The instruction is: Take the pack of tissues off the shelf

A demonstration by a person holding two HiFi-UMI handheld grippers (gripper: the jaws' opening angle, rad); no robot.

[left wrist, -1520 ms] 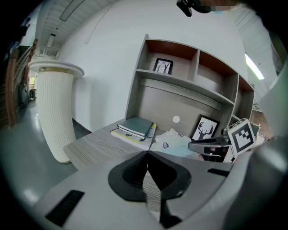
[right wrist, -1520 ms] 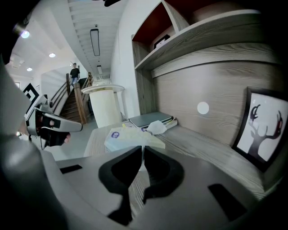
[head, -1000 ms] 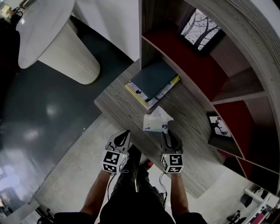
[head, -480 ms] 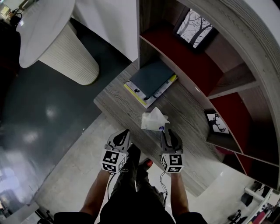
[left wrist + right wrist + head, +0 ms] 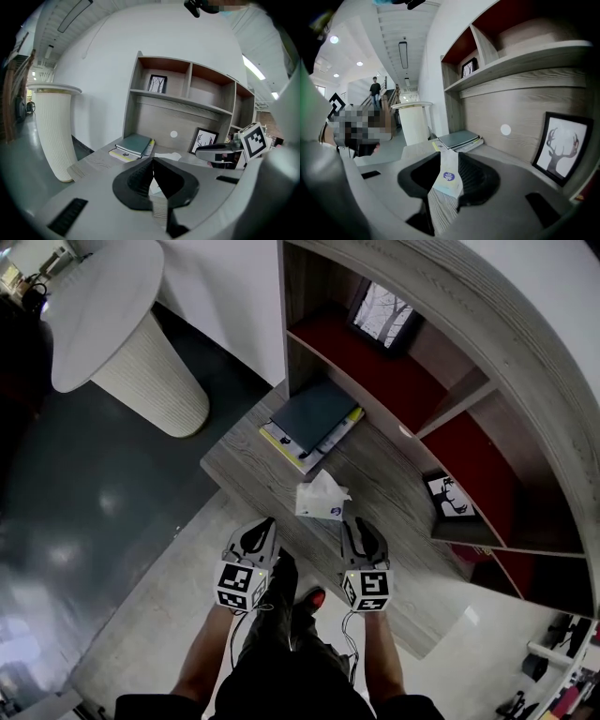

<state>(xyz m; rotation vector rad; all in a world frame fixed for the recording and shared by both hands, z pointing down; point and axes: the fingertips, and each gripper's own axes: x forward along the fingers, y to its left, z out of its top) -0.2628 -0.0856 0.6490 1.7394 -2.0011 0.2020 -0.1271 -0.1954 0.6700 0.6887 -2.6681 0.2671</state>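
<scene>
Head view: the pack (image 5: 322, 498) lies just ahead of the right claw (image 5: 358, 527), on the side toward the books (image 5: 312, 418), over the front part of the shelf (image 5: 403, 479) bottom board. Its near end meets the claw's tips. From above I cannot tell whether it rests on the board or hangs clear of it. The left claw (image 5: 258, 535) is level with the right one but over the floor, just off the board's front edge, so the right claw is the nearer.

Left gripper view: these jaws are pressed together with nothing in them. The right claw shows side-on at the right, above the board.

Right gripper view: this shows what the head view cannot. The pack stands on edge between the 2 pads, which are clamped on it. Its long axis runs straight out along the jaws toward the books, purple label in sight. Only the near end looks gripped. The deer picture (image 5: 562, 145) stands well apart at the right. I judge a straight pull back toward the person would clear the shelf, though the far end may droop.
</scene>
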